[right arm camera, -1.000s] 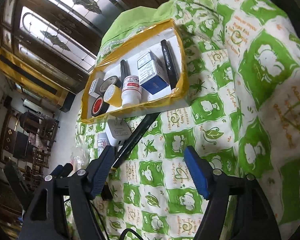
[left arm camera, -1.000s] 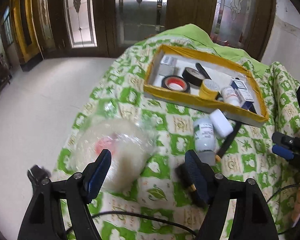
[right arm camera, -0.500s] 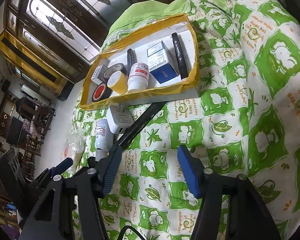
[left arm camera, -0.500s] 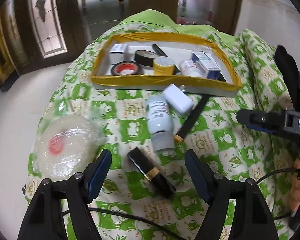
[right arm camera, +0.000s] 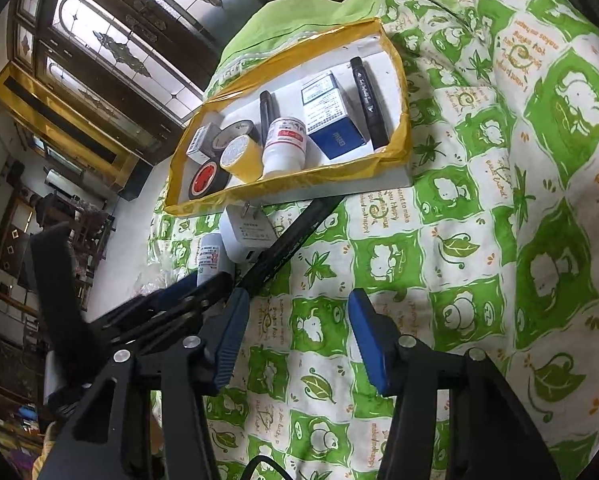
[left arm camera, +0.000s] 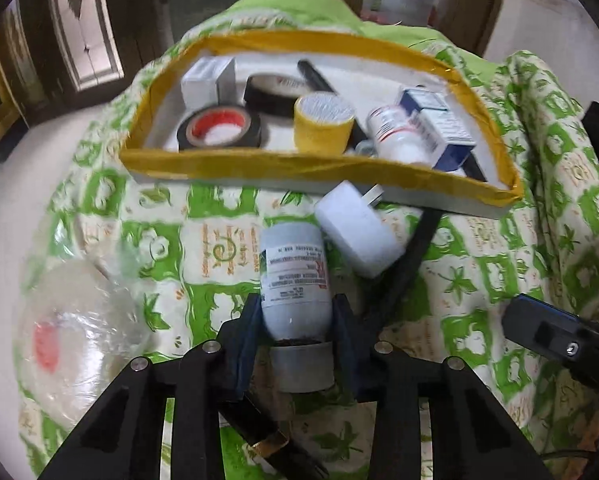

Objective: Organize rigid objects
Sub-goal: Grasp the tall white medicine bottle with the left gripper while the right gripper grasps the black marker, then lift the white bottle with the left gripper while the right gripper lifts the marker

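- Left tongs (left arm camera: 295,334) clamped on the white bottle (left arm camera: 294,280), blue pads (left arm camera: 246,332) squeezing it just above its gray cap, bottle lying on the green-and-white cloth (left arm camera: 479,280).
- Right tongs (right arm camera: 295,340) spread wide, nothing between the pads, hovering over the cloth.
- White charger (left arm camera: 357,234) just ahead-right of the left tongs, touching the bottle.
- Long black pen (left arm camera: 403,272) right of that, running under the yellow-rimmed tray (left arm camera: 299,168) further ahead.
- Tray packed with tape rolls, boxes, another bottle.
- Crinkly clear bag (left arm camera: 75,332) off left.
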`<state>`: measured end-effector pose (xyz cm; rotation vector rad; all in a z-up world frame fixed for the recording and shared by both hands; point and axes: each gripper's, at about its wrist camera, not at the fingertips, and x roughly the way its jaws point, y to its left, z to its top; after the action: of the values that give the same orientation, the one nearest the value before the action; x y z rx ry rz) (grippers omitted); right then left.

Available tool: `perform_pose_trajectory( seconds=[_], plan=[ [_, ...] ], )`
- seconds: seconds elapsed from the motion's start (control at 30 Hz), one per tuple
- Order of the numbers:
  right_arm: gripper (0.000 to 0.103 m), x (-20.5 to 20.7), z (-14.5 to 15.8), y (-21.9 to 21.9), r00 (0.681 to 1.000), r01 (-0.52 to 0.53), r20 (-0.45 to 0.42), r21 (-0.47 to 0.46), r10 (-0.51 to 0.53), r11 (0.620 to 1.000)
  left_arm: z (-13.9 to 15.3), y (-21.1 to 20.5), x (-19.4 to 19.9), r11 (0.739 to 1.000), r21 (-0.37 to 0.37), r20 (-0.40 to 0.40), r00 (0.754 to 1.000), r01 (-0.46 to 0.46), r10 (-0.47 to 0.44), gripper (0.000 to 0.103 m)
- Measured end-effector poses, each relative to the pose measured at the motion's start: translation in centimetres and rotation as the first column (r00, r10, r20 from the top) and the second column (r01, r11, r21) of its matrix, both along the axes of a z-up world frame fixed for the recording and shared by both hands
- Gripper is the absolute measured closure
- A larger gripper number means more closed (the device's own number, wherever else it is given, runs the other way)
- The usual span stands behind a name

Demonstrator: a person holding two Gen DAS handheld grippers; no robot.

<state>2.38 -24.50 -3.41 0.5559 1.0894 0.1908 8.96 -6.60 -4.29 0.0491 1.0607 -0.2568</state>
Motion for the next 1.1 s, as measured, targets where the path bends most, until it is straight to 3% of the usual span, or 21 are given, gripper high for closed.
perform_pose_trajectory(
  seconds=[0.2,0.33,0.43,0.7,0.73,1.0,1.1],
  plan=[
    [0.052,0.3,-0.2,0.1,1.000,-0.005,-0.007,0.013,0.005,1.000,1.3,1.4,-2.7,0.997,-0.072,-0.014,1.000,0.014,-0.015,0.067],
    [0.068,1.5,-0.3,-0.2,0.999,0.014,-0.033,0.088,-0.011,0.996,2.0,2.4,-6.0,0.991,-0.134,-0.037,0.999,0.000,-0.005,0.067],
    [0.074,3.2,-1.0,-0.3,0.996,0.064,-0.076,0.153,-0.053,0.986,1.9,2.0,-7.2,0.992,-0.122,-0.033,0.999,0.015,-0.019,0.067],
    [0.077,7.4,-5.5,1.2,0.957,0.209,-0.241,0.189,-0.161,0.960,1.6,2.1,-6.4,0.994,-0.110,-0.014,1.000,0.003,-0.004,0.067],
    [0.082,7.7,-5.8,1.3,0.957,0.208,-0.240,0.179,-0.162,0.962,1.5,2.0,-6.4,0.994,-0.107,-0.013,1.000,0.004,-0.006,0.067],
    [0.085,7.2,-5.6,1.0,0.972,0.129,-0.217,0.166,-0.092,0.978,1.5,1.8,-6.2,0.996,-0.085,0.003,1.000,0.007,-0.007,0.067],
    [0.086,6.0,-5.1,1.4,0.973,0.055,-0.232,0.134,-0.023,0.989,1.6,2.0,-6.2,0.996,-0.090,0.004,1.000,0.000,0.001,0.067]
  ],
)
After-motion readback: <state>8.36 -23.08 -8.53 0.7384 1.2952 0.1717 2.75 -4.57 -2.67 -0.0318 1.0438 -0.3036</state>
